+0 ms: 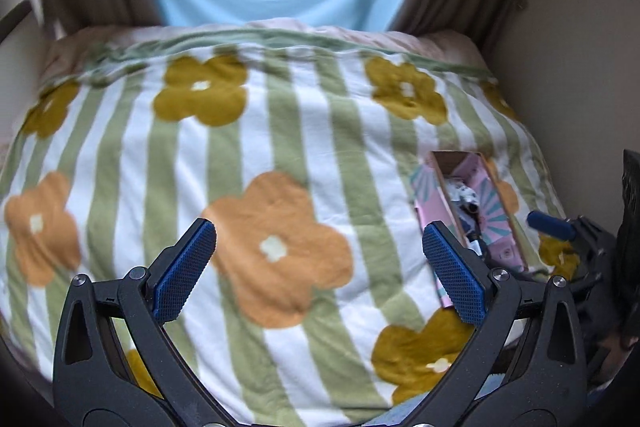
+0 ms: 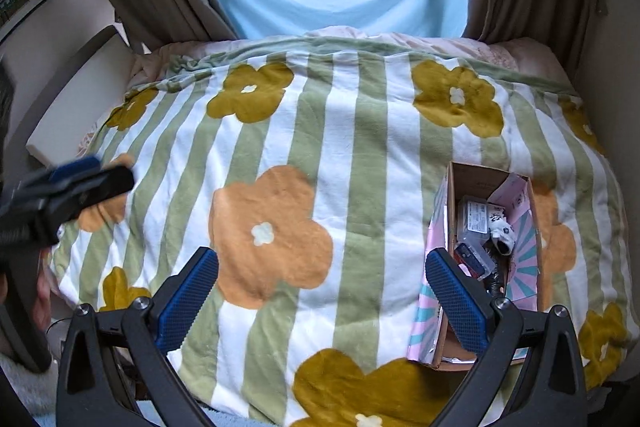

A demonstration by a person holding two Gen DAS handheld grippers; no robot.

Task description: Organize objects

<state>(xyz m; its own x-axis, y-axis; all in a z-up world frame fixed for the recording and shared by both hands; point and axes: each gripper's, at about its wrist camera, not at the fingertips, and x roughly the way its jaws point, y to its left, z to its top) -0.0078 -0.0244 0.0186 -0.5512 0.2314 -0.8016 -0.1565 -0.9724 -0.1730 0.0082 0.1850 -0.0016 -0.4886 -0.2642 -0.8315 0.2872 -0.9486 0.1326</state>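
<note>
**Both tongs empty, box looks about packed**

Left tongs and right tongs both gape wide, holding nothing. The pink cardboard box of small odds and ends sits just beyond the right tongs' right finger, on the flowered striped blanket. Probably between items; next, find a stray.

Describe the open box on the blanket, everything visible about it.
The cardboard box is long and narrow, brown inside, with pink and teal sunburst print on its outer walls and open flaps. It lies on the flowered, striped blanket near its right edge, open top up, holding small jumbled items, one white with black spots. No claw touches it.
</note>
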